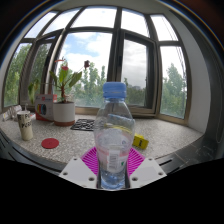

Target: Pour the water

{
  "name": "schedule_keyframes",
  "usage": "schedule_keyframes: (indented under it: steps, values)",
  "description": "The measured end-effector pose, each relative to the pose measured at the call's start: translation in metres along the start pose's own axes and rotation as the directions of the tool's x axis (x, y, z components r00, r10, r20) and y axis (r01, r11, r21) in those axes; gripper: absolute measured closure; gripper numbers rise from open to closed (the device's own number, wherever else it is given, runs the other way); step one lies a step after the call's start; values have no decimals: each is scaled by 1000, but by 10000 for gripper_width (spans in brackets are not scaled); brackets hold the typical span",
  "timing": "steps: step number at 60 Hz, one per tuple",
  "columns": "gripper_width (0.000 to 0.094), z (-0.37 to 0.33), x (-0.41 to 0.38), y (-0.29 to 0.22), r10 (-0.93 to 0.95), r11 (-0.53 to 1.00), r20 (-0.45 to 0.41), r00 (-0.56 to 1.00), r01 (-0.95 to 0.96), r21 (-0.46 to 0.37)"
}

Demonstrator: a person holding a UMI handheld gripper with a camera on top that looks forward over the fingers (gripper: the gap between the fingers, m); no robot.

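Observation:
A clear plastic water bottle [113, 135] with a blue cap stands upright between my fingers, with water in its lower part. My gripper [112, 165] has both pink pads [92, 160] pressed against the bottle's sides, so it is shut on the bottle. The bottle seems held above the countertop [170, 135]. No cup or receiving vessel shows clearly.
A potted plant [63, 100] stands beyond the fingers to the left by the bay window. A red lid [50, 143] and a can [26, 127] lie on the counter to the left. A small yellow object [141, 142] sits just right of the bottle.

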State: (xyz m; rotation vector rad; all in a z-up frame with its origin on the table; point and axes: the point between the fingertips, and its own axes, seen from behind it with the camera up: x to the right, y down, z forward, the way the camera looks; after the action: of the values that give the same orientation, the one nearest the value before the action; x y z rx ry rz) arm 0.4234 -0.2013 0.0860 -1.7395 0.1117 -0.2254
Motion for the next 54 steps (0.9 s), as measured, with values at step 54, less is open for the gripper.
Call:
schedule_keyframes:
  steps: [54]
  values:
    - [619,70,-300,-309,-735,-522,-516,-440,853,15]
